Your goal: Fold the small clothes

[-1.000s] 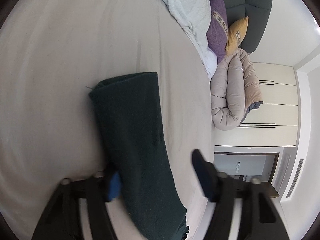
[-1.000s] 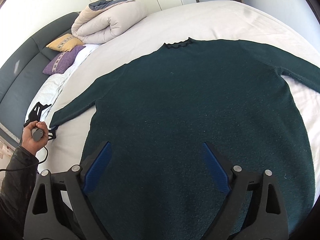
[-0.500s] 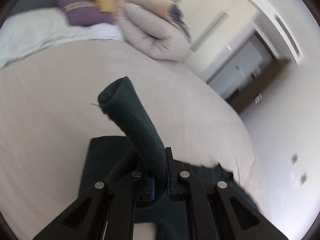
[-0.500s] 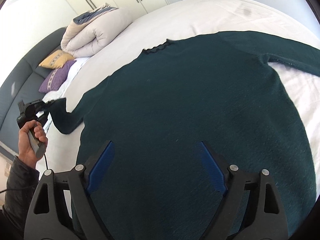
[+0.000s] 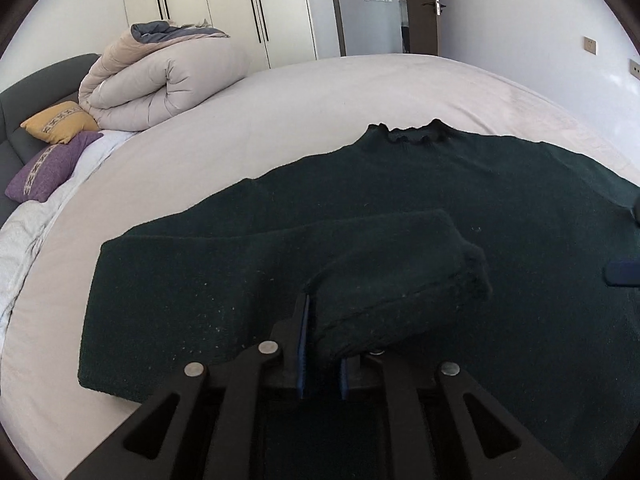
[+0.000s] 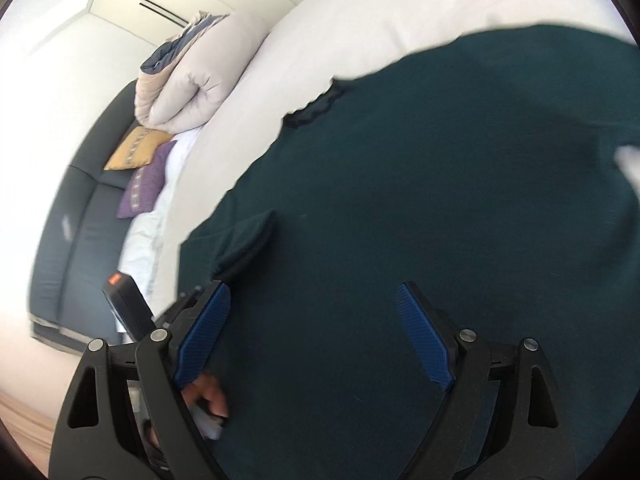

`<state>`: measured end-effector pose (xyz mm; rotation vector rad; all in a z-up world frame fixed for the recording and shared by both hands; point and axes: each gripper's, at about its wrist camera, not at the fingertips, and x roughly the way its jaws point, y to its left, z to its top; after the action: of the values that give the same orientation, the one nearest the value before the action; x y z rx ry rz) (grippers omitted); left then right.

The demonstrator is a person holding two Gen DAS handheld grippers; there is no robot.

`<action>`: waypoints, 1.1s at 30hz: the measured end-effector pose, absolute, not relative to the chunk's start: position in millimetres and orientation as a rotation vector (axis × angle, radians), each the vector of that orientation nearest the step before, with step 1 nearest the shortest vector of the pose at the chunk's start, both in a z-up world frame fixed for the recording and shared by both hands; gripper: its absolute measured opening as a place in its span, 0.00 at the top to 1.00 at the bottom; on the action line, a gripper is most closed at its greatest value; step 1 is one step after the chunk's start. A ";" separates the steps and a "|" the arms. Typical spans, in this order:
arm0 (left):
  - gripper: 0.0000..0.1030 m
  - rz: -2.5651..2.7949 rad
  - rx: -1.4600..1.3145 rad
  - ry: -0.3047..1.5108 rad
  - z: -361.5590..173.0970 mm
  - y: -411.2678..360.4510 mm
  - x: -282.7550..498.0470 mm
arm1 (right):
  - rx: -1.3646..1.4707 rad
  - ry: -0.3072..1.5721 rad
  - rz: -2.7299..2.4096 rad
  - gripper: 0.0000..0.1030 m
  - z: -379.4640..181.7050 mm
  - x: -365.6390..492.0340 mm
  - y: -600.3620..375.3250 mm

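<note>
We hold the left gripper point(image 5: 320, 344) with jaws easing apart, pads still clamping the sweater's point(image 5: 460, 200) sleeve point(image 5: 392, 280) — folded over its body on the bed point(image 5: 320, 92). The right gripper point(image 6: 312, 340) hovers wide apart — empty.

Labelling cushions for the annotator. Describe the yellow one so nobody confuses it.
Start at the rolled beige duvet by the dark headboard at the end of the bed. The yellow cushion lies against its foot. Its purple neighbour lies nearer the camera; only the mustard one touches the duvet.
</note>
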<state>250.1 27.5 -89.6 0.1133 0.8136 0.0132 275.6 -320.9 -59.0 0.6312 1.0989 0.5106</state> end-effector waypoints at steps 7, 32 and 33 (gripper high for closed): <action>0.80 -0.001 0.020 0.787 -95.4 34.7 241.2 | 0.922 1.301 0.641 0.27 -117.3 344.9 -246.6; 0.30 -0.062 -0.505 0.666 -92.7 117.8 222.7 | 0.667 1.146 0.425 0.93 -86.9 430.7 -278.5; 0.30 -0.061 -0.498 0.659 -90.9 116.9 223.4 | 0.651 1.135 0.400 0.97 -85.3 433.5 -283.3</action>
<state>223.4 116.9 -90.9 -0.4985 0.6593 -0.0607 433.5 -283.3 -85.3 0.6512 1.1350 0.3997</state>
